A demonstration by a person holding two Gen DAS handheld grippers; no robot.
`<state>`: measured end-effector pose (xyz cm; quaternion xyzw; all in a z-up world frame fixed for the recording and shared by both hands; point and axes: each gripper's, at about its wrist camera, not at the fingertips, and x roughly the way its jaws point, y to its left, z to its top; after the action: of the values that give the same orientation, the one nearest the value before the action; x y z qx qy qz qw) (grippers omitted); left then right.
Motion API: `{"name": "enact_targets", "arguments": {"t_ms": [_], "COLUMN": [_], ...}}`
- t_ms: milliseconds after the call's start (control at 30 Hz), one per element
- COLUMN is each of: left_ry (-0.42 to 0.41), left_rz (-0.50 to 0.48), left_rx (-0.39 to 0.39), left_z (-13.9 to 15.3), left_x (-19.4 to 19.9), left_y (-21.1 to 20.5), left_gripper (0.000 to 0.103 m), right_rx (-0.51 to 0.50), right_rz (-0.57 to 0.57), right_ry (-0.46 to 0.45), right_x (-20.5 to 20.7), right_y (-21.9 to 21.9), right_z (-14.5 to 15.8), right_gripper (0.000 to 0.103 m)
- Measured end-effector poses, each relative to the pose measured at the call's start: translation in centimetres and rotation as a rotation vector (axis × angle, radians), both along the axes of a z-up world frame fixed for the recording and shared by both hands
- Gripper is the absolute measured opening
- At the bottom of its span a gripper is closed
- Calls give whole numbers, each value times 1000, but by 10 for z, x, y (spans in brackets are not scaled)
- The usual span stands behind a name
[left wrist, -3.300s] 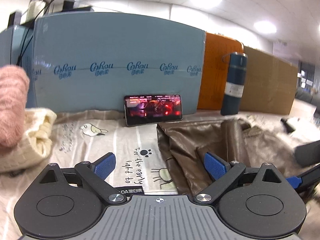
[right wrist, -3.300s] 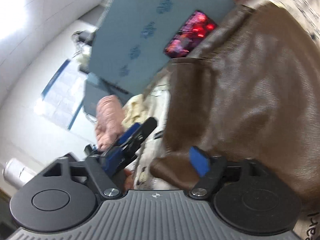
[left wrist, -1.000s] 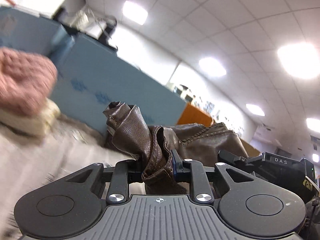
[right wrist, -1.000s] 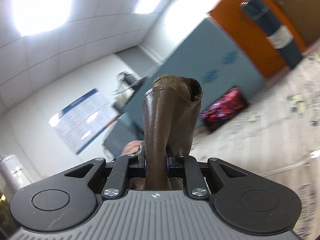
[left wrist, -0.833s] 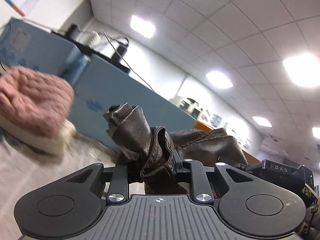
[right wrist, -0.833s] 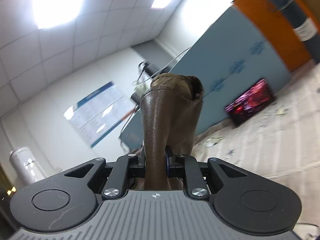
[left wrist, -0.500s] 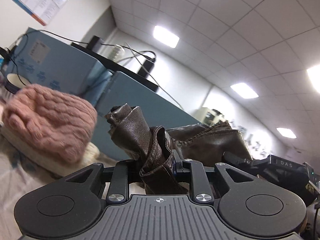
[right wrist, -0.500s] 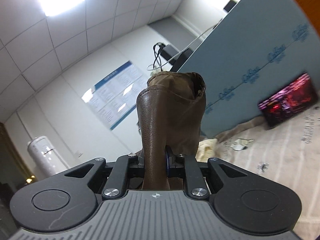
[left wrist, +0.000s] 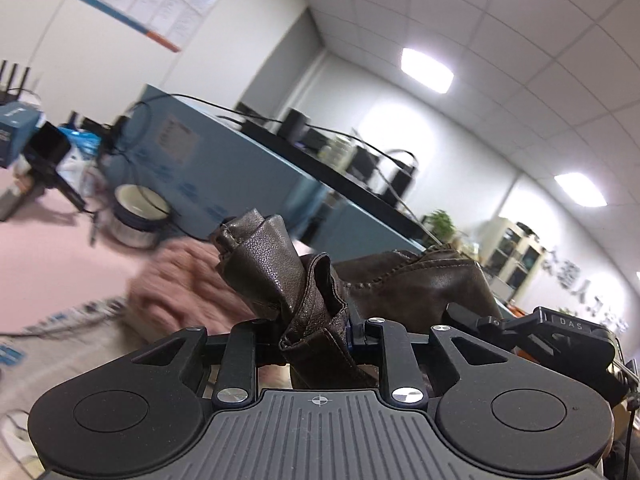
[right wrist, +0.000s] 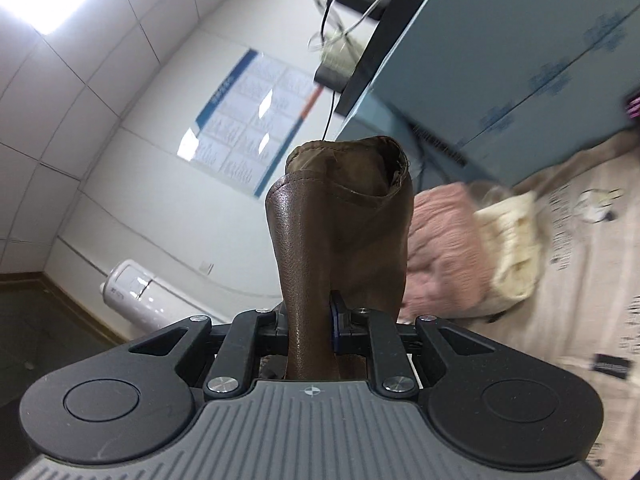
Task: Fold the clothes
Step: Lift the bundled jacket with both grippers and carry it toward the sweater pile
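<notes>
A brown leather garment (left wrist: 288, 272) is held up in the air by both grippers. My left gripper (left wrist: 316, 330) is shut on a crumpled fold of it, and more leather (left wrist: 420, 284) stretches to the right toward my right gripper's body (left wrist: 560, 332). My right gripper (right wrist: 310, 326) is shut on another fold of the brown leather garment (right wrist: 340, 224), which stands up between its jaws. Both cameras tilt upward, so the rest of the garment is hidden.
A pink knit sweater (right wrist: 444, 240) lies on a cream knit (right wrist: 512, 240) on the printed table cloth (right wrist: 580, 300); the pink sweater also shows in the left wrist view (left wrist: 180, 280). Blue partition boards (right wrist: 520, 60) stand behind. A round tin (left wrist: 136, 216) sits far left.
Both grippers, open over the flat garment 3.3 s ago, have since shut on it and lifted it. In the last second both views swung left toward the knit pile.
</notes>
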<state>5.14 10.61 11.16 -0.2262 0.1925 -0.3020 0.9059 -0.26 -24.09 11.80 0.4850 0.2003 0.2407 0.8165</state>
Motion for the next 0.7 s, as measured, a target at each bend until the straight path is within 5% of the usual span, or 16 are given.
{"name": "enact_targets", "arguments": {"t_ms": [467, 700], "left_ry": [-2, 51], "left_rz": [103, 107], "left_rx": [-112, -45], "left_z": [-5, -35], "left_x": [101, 151], "left_y": [27, 5], "left_gripper": [21, 21], "right_rx": [-75, -211], "right_rz": [6, -32], "right_ry": [61, 89], "right_x": [122, 175], "right_y": [36, 27], "right_z": [29, 12], "right_gripper": [15, 15]}}
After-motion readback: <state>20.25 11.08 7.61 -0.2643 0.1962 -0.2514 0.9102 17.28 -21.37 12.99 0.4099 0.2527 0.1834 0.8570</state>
